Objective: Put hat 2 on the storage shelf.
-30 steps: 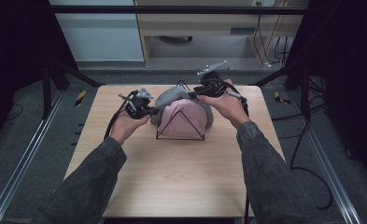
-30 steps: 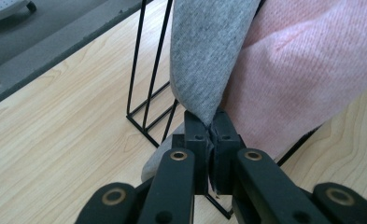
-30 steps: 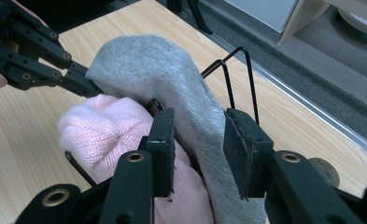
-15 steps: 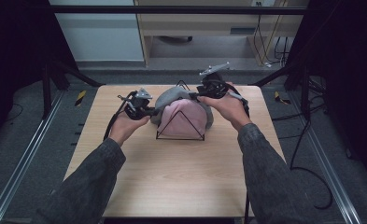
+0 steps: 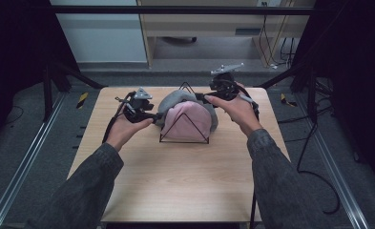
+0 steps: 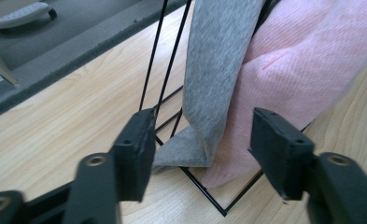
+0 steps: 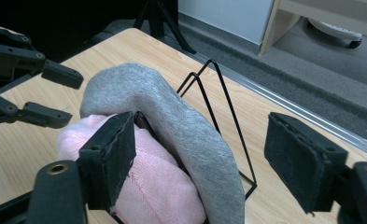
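At the centre of the high view, a grey cloth (image 5: 175,101) and a pink cloth (image 5: 189,125) hang over a wire rack (image 5: 184,139) on the surface (image 5: 175,181). The left gripper (image 5: 152,116) and right gripper (image 5: 205,97) flank them with jaws released, holding nothing. Neither cloth is gripped yet, so lifting them off seems wholly ahead.

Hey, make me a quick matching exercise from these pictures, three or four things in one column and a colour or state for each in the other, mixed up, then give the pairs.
Things:
1. grey cloth
2. pink cloth
3. wire rack
4. left gripper

Descriptions:
A. black, thin triangular frames
B. jaws apart, holding nothing
C. draped over the rack behind the other cloth
D. the front cloth, nearest the person

Pairs: 1-C, 2-D, 3-A, 4-B
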A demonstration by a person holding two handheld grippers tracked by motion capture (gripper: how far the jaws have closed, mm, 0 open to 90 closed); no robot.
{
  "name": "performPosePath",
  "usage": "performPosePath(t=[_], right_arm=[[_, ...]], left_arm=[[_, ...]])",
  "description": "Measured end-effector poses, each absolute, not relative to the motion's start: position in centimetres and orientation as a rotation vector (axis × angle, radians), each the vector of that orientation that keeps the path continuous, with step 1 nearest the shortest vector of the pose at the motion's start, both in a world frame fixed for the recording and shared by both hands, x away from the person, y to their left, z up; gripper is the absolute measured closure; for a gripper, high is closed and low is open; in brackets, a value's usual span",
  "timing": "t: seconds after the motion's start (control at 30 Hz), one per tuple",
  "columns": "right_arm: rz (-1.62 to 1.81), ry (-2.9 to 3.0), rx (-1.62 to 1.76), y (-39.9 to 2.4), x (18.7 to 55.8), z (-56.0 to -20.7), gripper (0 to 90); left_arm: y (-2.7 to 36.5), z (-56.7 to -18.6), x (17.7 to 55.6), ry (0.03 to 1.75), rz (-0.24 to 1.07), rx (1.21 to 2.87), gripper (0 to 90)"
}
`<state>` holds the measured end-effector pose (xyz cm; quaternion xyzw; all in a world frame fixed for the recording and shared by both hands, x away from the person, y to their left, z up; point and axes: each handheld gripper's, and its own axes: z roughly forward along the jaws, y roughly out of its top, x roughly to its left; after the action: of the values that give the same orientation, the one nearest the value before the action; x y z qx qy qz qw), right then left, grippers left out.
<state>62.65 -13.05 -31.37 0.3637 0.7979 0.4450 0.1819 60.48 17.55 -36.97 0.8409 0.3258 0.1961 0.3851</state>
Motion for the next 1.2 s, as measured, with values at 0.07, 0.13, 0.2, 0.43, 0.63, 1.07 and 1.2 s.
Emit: performPosePath(t=[0.07, 0.13, 0.2, 0.43, 0.63, 1.07, 1.2], right_arm=[[1.25, 2.248, 1.037, -13.1, 62.4, -31.2, 21.1], [1.242, 2.247, 1.038, -13.1, 62.0, -31.0, 19.7], [1.271, 2.205, 1.043, -13.4, 61.0, -30.3, 18.7], [1.273, 2.159, 1.051, -14.2, 58.3, -29.6, 12.7], [1.257, 2.142, 1.027, -15.2, 54.4, -30.5, 10.5], [1.223, 2.159, 1.0, -17.3, 49.7, -34.2, 16.1], [1.191, 2.186, 1.01, -17.8, 49.0, -36.7, 16.5]], left_arm=[[17.6, -36.5, 60.2, 0.83, 0.5, 2.13, 33.5], [17.6, -36.1, 59.8, 0.834, 0.499, 2.126, 27.9], [17.6, -35.5, 59.1, 0.831, 0.507, 2.121, 20.6], [17.8, -33.8, 55.9, 0.806, 0.504, 2.133, 10.4], [19.3, -34.1, 51.7, 0.794, 0.522, 2.146, 6.2], [23.0, -39.0, 47.4, 0.801, 0.526, 2.28, 5.4], [23.5, -41.4, 47.0, 0.829, 0.505, 2.295, 6.0]])
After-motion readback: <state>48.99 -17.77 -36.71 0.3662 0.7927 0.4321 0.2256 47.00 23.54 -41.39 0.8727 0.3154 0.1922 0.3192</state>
